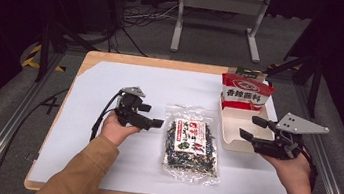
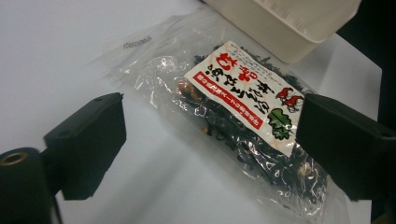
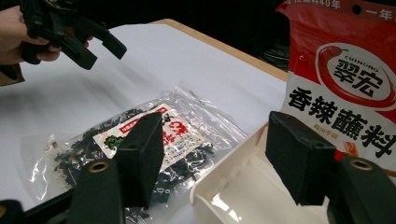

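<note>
A clear bag of dark dried food (image 1: pixel 191 142) with a white and red label lies flat in the middle of the white sheet. My left gripper (image 1: pixel 152 115) is just left of it, open, with nothing between its fingers. In the left gripper view, the bag (image 2: pixel 243 107) lies ahead of the wide-open left gripper (image 2: pixel 215 149). My right gripper (image 1: pixel 250 127) stands open at the near side of a white tray (image 1: pixel 234 143), touching nothing. A red and white seasoning pouch (image 1: pixel 245 92) stands upright in the tray's far end. In the right gripper view, the pouch (image 3: pixel 345 93), tray (image 3: pixel 243 186) and bag (image 3: pixel 140 135) lie ahead.
The white sheet (image 1: pixel 101 158) covers most of a wooden table (image 1: pixel 164 63). A white metal stand (image 1: pixel 219 12) and cables (image 1: pixel 134 26) are on the floor beyond the far edge. Aluminium rails (image 1: pixel 10 121) run along both sides of the table.
</note>
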A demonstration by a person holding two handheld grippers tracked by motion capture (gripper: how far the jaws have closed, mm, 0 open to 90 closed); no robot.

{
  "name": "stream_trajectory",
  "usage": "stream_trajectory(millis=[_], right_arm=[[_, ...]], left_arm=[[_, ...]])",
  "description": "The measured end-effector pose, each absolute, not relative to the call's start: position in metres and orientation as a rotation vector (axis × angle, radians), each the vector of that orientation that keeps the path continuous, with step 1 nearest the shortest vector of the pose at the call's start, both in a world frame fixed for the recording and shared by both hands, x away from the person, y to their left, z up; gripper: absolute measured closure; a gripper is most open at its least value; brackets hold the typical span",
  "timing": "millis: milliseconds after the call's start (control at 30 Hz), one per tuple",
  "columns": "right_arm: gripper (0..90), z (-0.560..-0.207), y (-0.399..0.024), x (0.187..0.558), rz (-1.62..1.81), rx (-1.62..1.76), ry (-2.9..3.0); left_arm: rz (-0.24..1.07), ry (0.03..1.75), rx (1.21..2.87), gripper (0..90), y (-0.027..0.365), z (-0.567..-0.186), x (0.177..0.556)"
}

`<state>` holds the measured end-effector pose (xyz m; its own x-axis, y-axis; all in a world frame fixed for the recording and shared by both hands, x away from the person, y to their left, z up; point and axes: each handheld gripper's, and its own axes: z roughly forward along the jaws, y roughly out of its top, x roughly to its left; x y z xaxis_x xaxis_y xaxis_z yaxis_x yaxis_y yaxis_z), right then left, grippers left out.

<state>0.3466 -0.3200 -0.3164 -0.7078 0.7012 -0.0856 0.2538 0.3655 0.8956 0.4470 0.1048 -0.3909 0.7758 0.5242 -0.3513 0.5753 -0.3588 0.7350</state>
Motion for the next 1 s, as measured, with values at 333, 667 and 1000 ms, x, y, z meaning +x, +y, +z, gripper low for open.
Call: stream_trajectory(millis=[333, 667, 1000], right_arm=[[35.5, -0.318, -0.319, 0.348, 1.308, 0.83, 2.177], [35.3, -0.319, -0.318, 0.348, 1.31, 0.831, 2.18], [35.1, -0.32, -0.318, 0.349, 1.309, 0.825, 2.186]], left_arm=[[-0.125, 0.839, 2.087, 4.4, 0.086, -0.407, 0.451], [-0.144, 0.824, 2.132, 6.8, 0.068, -0.418, 0.45], [-0.184, 0.85, 2.151, 7.8, 0.058, -0.427, 0.451]])
